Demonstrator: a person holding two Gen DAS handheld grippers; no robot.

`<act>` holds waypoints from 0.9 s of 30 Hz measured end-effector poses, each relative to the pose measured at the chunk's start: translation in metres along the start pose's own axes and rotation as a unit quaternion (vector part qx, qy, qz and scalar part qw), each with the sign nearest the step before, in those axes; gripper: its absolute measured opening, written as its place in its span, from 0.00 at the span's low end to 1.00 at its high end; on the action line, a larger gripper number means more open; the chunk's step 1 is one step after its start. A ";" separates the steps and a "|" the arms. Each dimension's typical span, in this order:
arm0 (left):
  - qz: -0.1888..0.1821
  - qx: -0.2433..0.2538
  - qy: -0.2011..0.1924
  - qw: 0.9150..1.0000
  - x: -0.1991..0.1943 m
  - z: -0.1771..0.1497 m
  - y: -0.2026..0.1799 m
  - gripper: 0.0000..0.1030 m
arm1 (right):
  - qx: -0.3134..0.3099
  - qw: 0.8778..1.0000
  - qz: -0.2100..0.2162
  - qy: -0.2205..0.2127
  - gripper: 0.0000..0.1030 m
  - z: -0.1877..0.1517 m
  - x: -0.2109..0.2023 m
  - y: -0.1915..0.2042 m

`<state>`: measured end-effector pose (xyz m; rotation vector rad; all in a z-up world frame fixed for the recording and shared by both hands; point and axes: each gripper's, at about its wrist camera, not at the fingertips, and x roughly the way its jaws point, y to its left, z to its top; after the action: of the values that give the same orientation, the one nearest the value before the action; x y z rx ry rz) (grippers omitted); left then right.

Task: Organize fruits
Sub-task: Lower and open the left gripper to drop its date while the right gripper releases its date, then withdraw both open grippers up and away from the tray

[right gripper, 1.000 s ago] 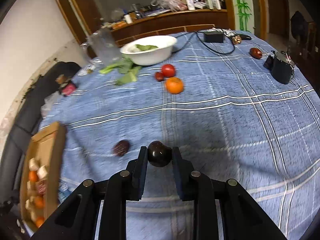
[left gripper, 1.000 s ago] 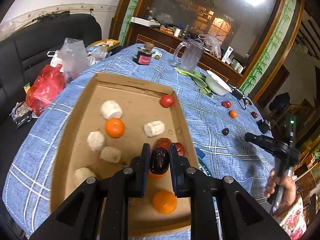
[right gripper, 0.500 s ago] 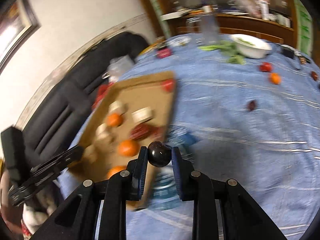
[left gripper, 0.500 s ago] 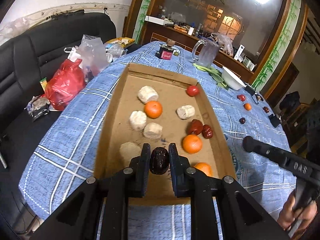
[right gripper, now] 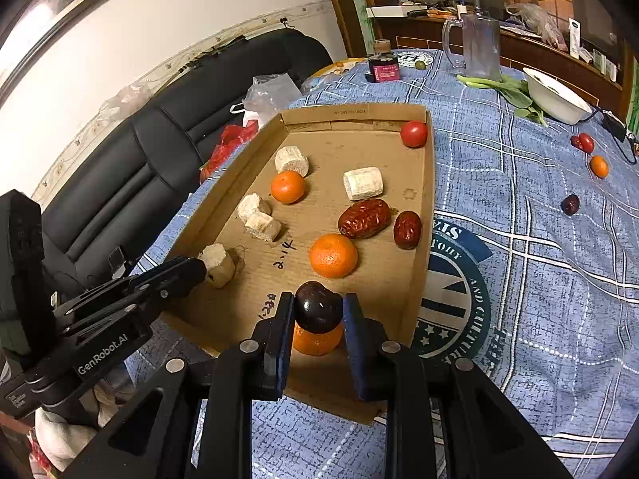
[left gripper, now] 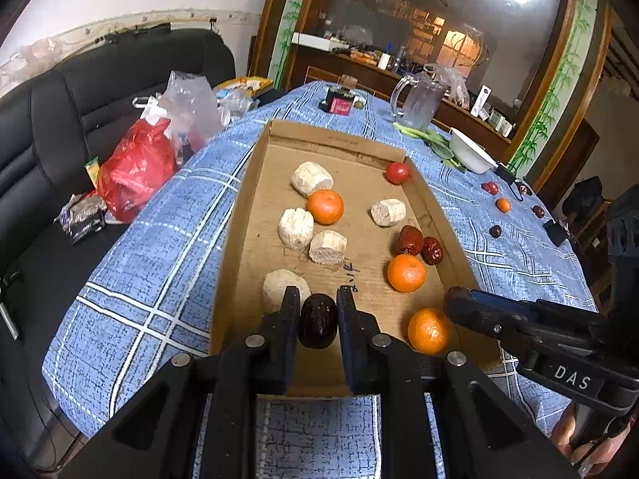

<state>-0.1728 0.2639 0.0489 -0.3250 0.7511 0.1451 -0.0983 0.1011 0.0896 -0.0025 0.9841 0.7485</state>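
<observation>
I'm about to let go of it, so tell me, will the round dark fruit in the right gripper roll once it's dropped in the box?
Probably yes: the dark fruit looks round and glossy, so it may roll on the flat box floor. The orange right below could deflect it. The box walls should likely stop it.

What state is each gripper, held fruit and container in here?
Left gripper: tongs shut on a dark wrinkled date.
Right gripper: tongs shut on a dark round plum.
Cardboard tray: open, partly filled.
White bowl: upright.
Glass pitcher: upright.
</observation>
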 end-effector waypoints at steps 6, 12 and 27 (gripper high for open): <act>-0.005 0.016 -0.018 1.000 -0.002 0.000 -0.006 0.17 | -0.033 0.999 -0.040 -0.009 0.26 -0.003 0.004 0.007; -0.005 0.011 -0.015 1.000 0.000 -0.001 -0.007 0.21 | -0.023 0.999 -0.035 -0.013 0.27 -0.005 0.005 0.001; -0.045 -0.075 -0.030 0.996 -0.017 0.007 0.026 0.60 | 0.041 0.997 -0.004 -0.064 0.45 -0.008 -0.035 -0.023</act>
<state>-0.1873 0.2905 0.0594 -0.4943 0.6655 0.1252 -0.1022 0.0613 0.1036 0.1108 0.8918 0.6918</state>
